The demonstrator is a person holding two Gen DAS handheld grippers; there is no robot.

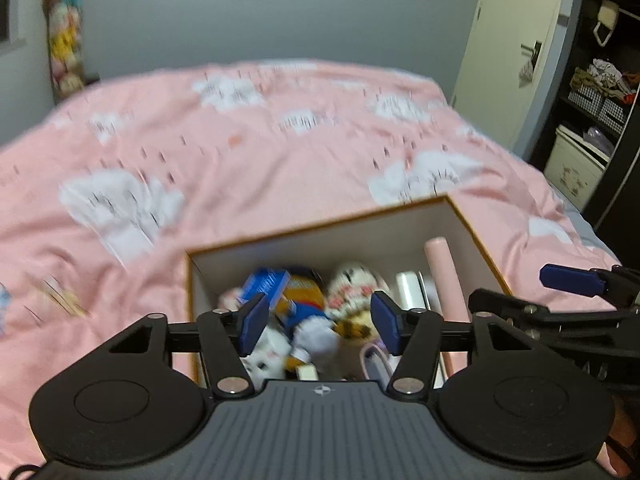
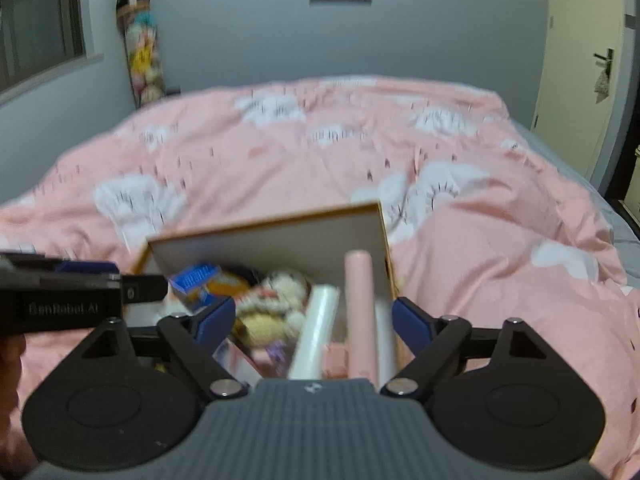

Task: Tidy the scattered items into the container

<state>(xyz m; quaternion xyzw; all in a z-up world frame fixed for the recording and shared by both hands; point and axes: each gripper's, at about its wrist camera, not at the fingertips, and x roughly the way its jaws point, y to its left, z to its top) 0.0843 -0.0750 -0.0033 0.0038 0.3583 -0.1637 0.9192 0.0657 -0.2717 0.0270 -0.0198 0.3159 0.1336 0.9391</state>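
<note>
An open white box with an orange rim (image 1: pixel 476 232) (image 2: pixel 280 236) sits on the pink bed. It holds a blue carton (image 1: pixel 266 284) (image 2: pixel 196 280), plush toys (image 1: pixel 352 288) (image 2: pixel 280 288), a pink tube (image 1: pixel 442 268) (image 2: pixel 360 300) and a clear roll (image 2: pixel 316 328). My left gripper (image 1: pixel 320 322) is open and empty, just above the box's near side. My right gripper (image 2: pixel 314 320) is open and empty over the box's right part. Each gripper shows at the edge of the other's view (image 1: pixel 572 280) (image 2: pixel 86 270).
The pink cloud-print duvet (image 1: pixel 240 160) (image 2: pixel 480 240) covers the bed. A small item (image 1: pixel 60 298) lies on it at the left. A dark shelf unit with baskets (image 1: pixel 596 92) and a cream door (image 2: pixel 580 60) stand to the right.
</note>
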